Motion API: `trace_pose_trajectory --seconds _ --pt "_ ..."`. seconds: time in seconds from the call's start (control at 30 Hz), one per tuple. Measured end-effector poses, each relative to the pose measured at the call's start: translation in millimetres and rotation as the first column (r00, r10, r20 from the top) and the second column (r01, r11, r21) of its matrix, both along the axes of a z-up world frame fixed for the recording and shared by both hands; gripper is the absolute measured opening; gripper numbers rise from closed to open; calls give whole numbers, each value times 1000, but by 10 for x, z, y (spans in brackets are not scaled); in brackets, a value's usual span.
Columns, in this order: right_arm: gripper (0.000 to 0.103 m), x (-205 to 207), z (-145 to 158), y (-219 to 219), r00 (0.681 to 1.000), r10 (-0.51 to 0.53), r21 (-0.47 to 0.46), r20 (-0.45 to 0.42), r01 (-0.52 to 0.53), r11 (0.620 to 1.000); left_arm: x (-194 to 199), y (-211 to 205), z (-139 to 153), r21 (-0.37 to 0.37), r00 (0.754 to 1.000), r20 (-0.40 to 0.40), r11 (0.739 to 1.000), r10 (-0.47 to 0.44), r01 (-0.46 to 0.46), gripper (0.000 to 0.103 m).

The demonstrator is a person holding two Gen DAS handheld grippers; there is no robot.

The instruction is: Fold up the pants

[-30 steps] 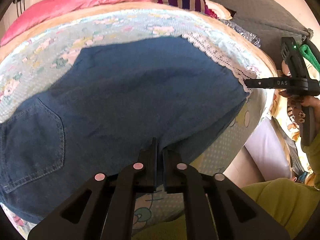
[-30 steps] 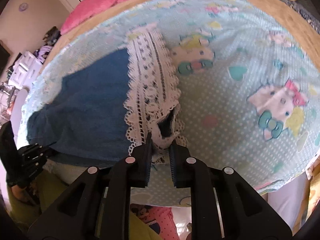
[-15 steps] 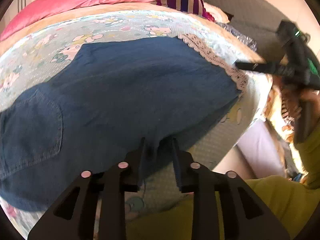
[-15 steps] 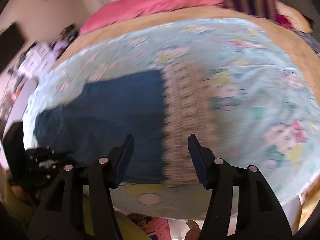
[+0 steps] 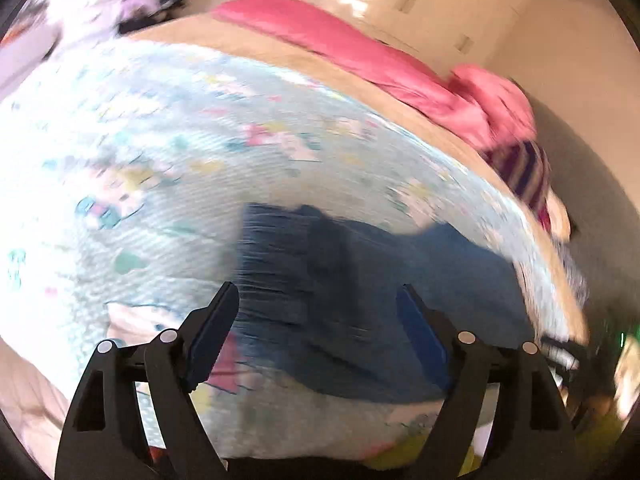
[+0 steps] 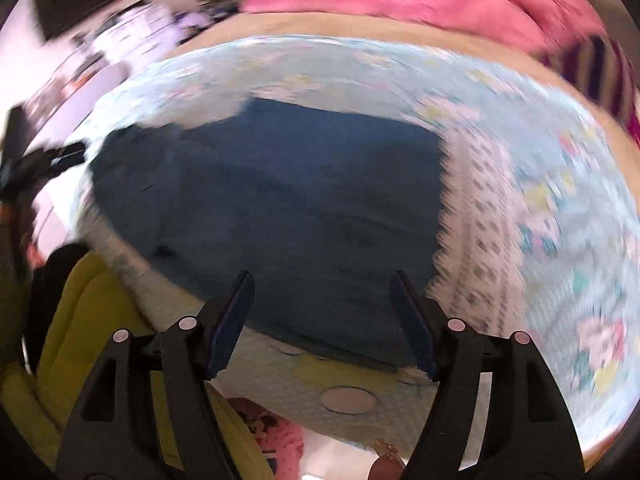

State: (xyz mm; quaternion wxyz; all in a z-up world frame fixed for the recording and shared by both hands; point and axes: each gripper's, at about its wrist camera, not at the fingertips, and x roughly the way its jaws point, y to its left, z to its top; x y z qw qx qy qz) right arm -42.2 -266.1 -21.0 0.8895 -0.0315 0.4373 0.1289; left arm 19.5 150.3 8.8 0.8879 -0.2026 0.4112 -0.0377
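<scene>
The blue denim pants (image 6: 288,184) lie flat on the light blue cartoon-print bedsheet (image 6: 560,160), near the bed's front edge. A white lace hem (image 6: 476,220) runs along their right end. They also show in the left wrist view (image 5: 360,272), blurred. My left gripper (image 5: 318,300) is open and empty, above the pants' left end. My right gripper (image 6: 322,284) is open and empty, above the pants' front edge left of the lace. Both views are motion-blurred.
A pink duvet (image 5: 360,48) and a striped purple cloth (image 5: 524,168) lie at the far side of the bed. The person's yellow-green clothing (image 6: 92,320) is at the bed's front edge. Furniture clutter (image 6: 120,40) stands beyond the bed's left end.
Both grippers let go of the pants and opened wide. The left gripper swung left toward the pants' left end. The right gripper drew back and turned left, off the lace hem.
</scene>
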Motion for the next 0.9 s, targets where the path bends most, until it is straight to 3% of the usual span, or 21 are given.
trace_pose_trajectory --seconds 0.13,0.2,0.23,0.3,0.37,0.47,0.57,0.63,0.73,0.9 --pt "55 11 -36 318 988 153 -67 11 -152 986 98 28 -137 -38 1000 -29 999 7 -8 78" --pt "50 20 -49 431 981 195 -103 4 -193 976 138 -46 -163 -12 999 -32 1000 0 0 70" --pt "48 14 -68 498 977 214 -125 5 -212 969 146 -85 -166 17 1000 -28 1000 1 0 61" --pt "43 50 -126 615 966 257 -180 -2 -253 951 151 -50 -158 44 1000 -18 999 -1 2 28" --pt "36 93 -212 729 959 283 -237 -12 -278 931 148 -27 -135 43 1000 -15 999 8 -8 15" --pt "9 106 -337 740 952 303 -284 -51 -304 909 157 66 -125 55 1000 -13 998 25 -24 15" --pt "0 72 -231 680 941 333 -207 -60 -338 918 131 128 -91 73 999 -5 996 43 -43 14" --pt "0 -3 -172 628 928 367 -182 -59 -372 910 122 154 -81 77 999 0 996 47 -46 14" --pt "0 -27 -330 671 918 382 -219 -104 -395 892 140 193 -123 87 998 -8 994 61 -60 13" --pt "7 -29 -315 638 915 386 -160 -116 -400 902 57 265 -82 82 995 2 992 96 -96 13"
